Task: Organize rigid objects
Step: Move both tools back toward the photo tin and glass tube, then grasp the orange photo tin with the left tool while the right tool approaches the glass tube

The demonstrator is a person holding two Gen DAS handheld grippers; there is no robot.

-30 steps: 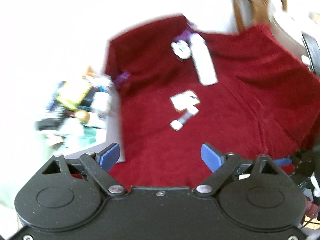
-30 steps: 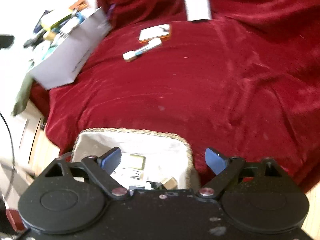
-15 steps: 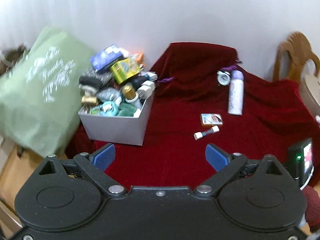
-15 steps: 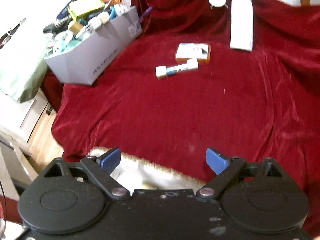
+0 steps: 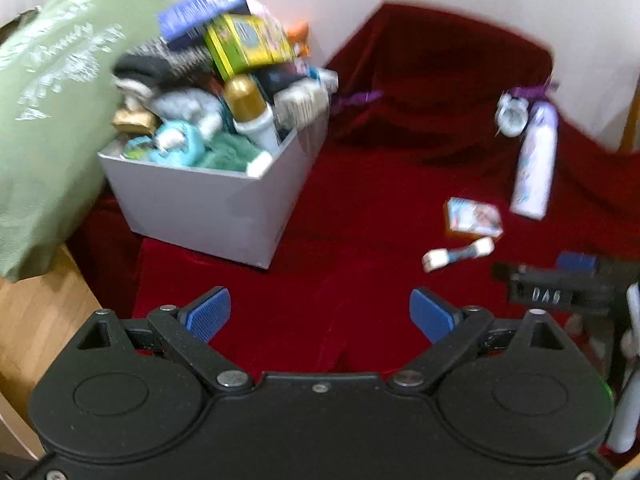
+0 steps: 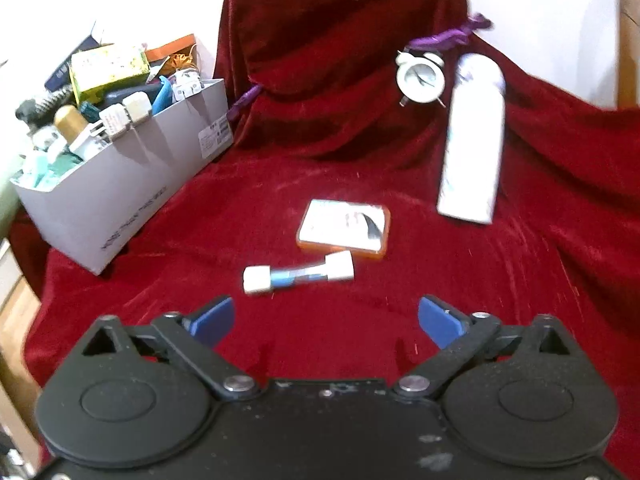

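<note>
On the red velvet cloth point(image 6: 360, 160) lie a small blue tube with white caps point(image 6: 299, 276), a flat orange-rimmed tin point(image 6: 344, 229), a white spray can point(image 6: 472, 140) and a white alarm clock point(image 6: 420, 78). My right gripper point(image 6: 326, 318) hovers just short of the tube, its jaws opening with nothing between them. My left gripper point(image 5: 320, 312) is open and empty over bare cloth, in front of the grey box point(image 5: 208, 200). The tube point(image 5: 458, 254), tin point(image 5: 474, 218), can point(image 5: 534, 160) and clock point(image 5: 512, 118) lie to its right.
The grey box point(image 6: 120, 184) at the left is heaped with several items. A green bag point(image 5: 48, 100) leans against it, with wooden floor point(image 5: 40, 320) below. The cloth rises over a chair back point(image 6: 340, 20) behind. The other tool's black frame point(image 5: 552, 288) shows at the right.
The left view swung level, then dropped toward the grey box. The right gripper left the wicker basket, which is now out of sight, crossed the cloth toward the tube and spread its jaws.
</note>
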